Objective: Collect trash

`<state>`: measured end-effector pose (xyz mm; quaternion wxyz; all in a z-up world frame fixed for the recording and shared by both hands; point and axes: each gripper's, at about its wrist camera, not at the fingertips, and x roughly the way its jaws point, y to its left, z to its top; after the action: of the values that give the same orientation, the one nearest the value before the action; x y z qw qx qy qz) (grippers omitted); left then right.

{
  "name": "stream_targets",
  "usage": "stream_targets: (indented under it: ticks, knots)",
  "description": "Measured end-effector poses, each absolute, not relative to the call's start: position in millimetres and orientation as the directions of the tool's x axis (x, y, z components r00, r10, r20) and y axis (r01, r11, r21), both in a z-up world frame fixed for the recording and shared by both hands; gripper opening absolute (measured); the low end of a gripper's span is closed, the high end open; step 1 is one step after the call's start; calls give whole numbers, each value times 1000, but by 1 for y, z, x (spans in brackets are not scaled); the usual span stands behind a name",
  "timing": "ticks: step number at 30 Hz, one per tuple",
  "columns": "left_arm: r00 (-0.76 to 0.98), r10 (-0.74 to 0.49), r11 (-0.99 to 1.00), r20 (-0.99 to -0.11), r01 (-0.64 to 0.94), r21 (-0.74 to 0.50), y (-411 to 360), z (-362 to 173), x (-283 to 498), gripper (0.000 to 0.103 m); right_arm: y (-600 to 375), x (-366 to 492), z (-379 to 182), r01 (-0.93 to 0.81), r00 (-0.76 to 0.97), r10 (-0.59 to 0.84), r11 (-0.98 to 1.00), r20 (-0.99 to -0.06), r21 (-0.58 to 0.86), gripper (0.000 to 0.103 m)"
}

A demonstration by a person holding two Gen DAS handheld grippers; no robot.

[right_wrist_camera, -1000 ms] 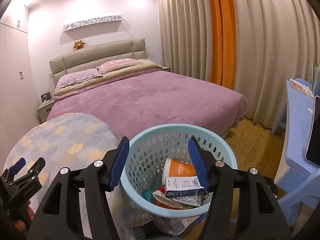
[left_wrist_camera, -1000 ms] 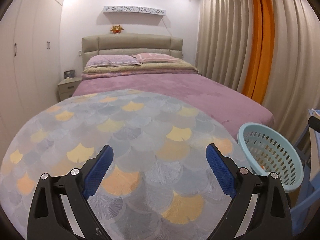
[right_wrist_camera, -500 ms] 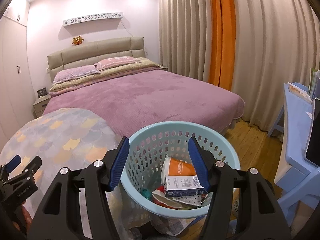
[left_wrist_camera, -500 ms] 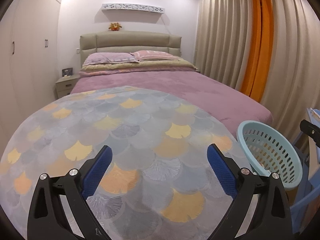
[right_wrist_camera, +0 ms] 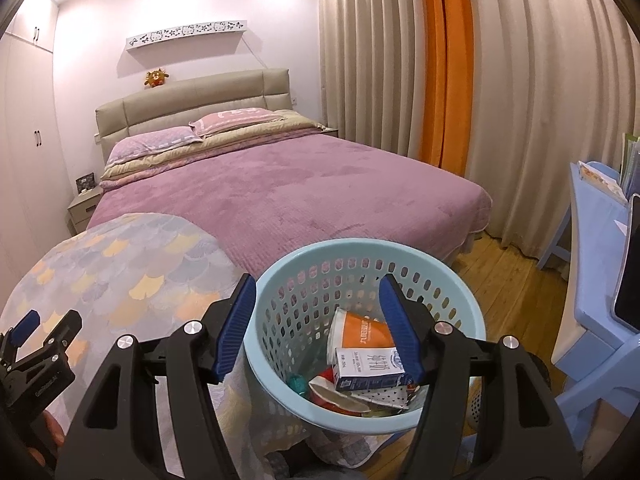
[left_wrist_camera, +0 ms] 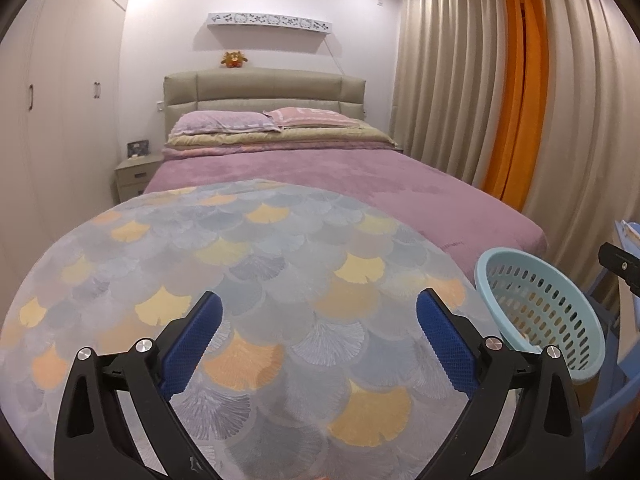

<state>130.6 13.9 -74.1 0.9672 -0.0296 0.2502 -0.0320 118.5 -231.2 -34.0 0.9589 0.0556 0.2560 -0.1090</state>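
Note:
A light blue perforated basket (right_wrist_camera: 280, 300) stands at the foot of the bed and holds trash: an orange and white cup (right_wrist_camera: 360, 330), a blue and white carton (right_wrist_camera: 368, 368) and crumpled wrappers (right_wrist_camera: 344, 394). My right gripper (right_wrist_camera: 316, 324) is open and empty above the basket's near rim. My left gripper (left_wrist_camera: 318, 338) is open and empty over the scale-patterned blanket (left_wrist_camera: 240, 264). The basket also shows at the right of the left wrist view (left_wrist_camera: 536, 312). The left gripper appears at the lower left of the right wrist view (right_wrist_camera: 28, 334).
A bed with a purple cover (right_wrist_camera: 288, 196) fills the middle. Beige and orange curtains (right_wrist_camera: 440, 64) hang on the right. A blue desk (right_wrist_camera: 592, 248) stands at the right over wooden floor (right_wrist_camera: 500, 264). A nightstand (left_wrist_camera: 134, 174) and wardrobe (left_wrist_camera: 60, 120) are on the left.
Both grippers have drifted slightly lower and closer to the bed. Both stay open and empty. The trash in the basket has not moved.

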Motion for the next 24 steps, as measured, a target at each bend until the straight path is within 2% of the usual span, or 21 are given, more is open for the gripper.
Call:
stream_targets:
  ticks: [24]
  knots:
    - [873, -86, 996, -480, 59, -71, 13, -72, 129, 95, -229, 119, -29, 235, 846, -184, 971, -500, 41, 60]
